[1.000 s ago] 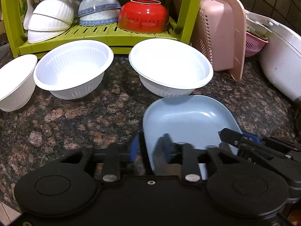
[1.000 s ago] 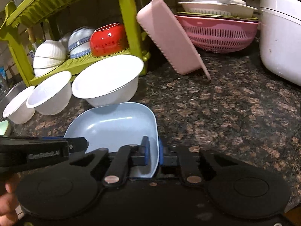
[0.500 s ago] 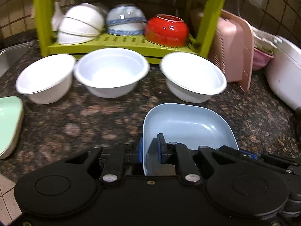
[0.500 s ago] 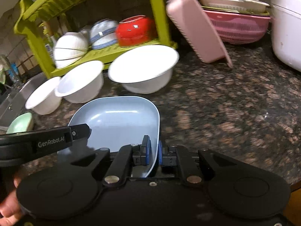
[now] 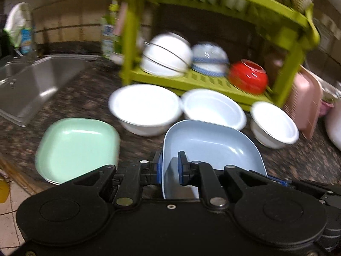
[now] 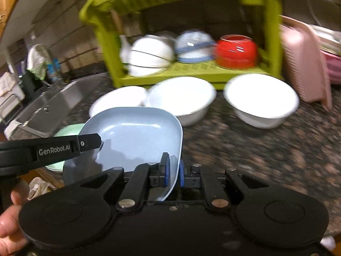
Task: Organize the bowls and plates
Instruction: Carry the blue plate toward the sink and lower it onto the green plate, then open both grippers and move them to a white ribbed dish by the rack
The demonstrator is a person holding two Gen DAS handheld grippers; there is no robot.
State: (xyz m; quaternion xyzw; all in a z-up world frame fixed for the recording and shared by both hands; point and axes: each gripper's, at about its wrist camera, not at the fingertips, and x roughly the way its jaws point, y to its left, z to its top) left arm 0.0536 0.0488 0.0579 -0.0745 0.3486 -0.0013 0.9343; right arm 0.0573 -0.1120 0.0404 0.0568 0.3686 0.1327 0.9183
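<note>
Your left gripper [image 5: 170, 167] and right gripper [image 6: 173, 171] each pinch the blue square plate's [image 5: 210, 147] rim; stiff, glossy, probably slippery.

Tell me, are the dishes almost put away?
Not yet. Some bowls already sit in the green rack. Both grippers, left and right, hold the blue plate up. The green plate and three white bowls wait on the counter.

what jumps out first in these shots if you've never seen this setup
The blue square plate, clamped on opposite rims by the left gripper and right gripper above the speckled counter. Behind it, three white bowls line the front of the lime-green dish rack, where a red bowl sits overturned.
</note>
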